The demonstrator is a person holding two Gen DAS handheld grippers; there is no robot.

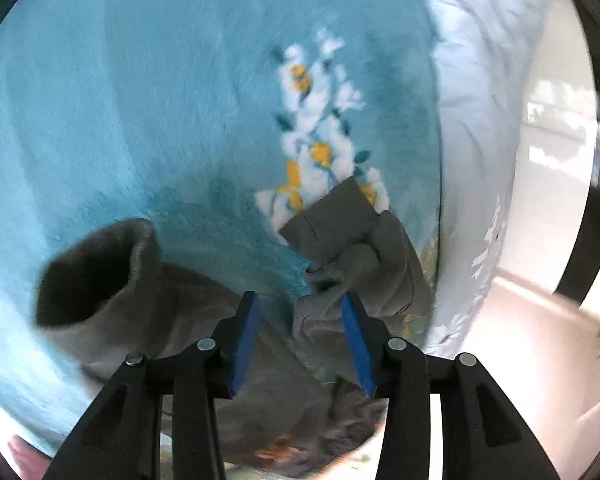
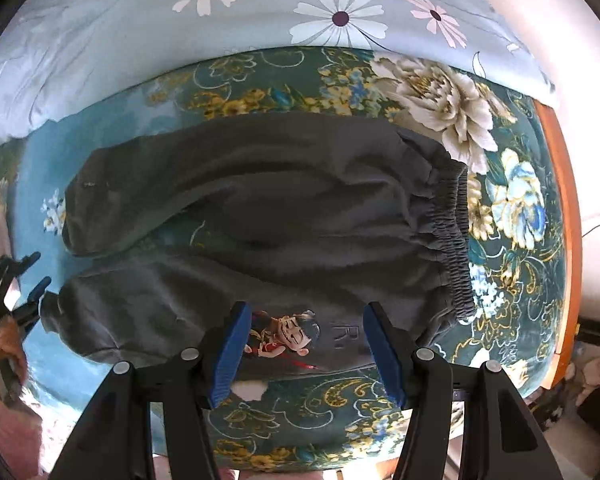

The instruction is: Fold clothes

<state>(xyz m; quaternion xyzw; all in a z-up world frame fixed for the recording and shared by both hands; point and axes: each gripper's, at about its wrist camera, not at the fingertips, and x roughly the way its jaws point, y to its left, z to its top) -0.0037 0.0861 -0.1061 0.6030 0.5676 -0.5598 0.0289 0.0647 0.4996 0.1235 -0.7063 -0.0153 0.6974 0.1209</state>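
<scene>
Dark grey sweatpants (image 2: pixel 260 216) lie flat on a teal flowered blanket (image 2: pixel 500 208), elastic waistband (image 2: pixel 454 240) to the right, two legs to the left, a cartoon print (image 2: pixel 288 334) on the near leg. My right gripper (image 2: pixel 306 312) is open, just above the near leg by the print. My left gripper (image 1: pixel 300 302) is open over the leg ends: one open cuff (image 1: pixel 96 268) to its left, the other cuff (image 1: pixel 340 220) folded by its right finger. The left gripper also shows in the right wrist view (image 2: pixel 32 276) at the near leg's cuff.
A pale blue quilt with daisies (image 2: pixel 220 8) lies along the far side of the blanket. The bed's orange wooden edge (image 2: pixel 564 200) runs at the right. A white floor (image 1: pixel 540 300) shows beyond the bed in the left wrist view.
</scene>
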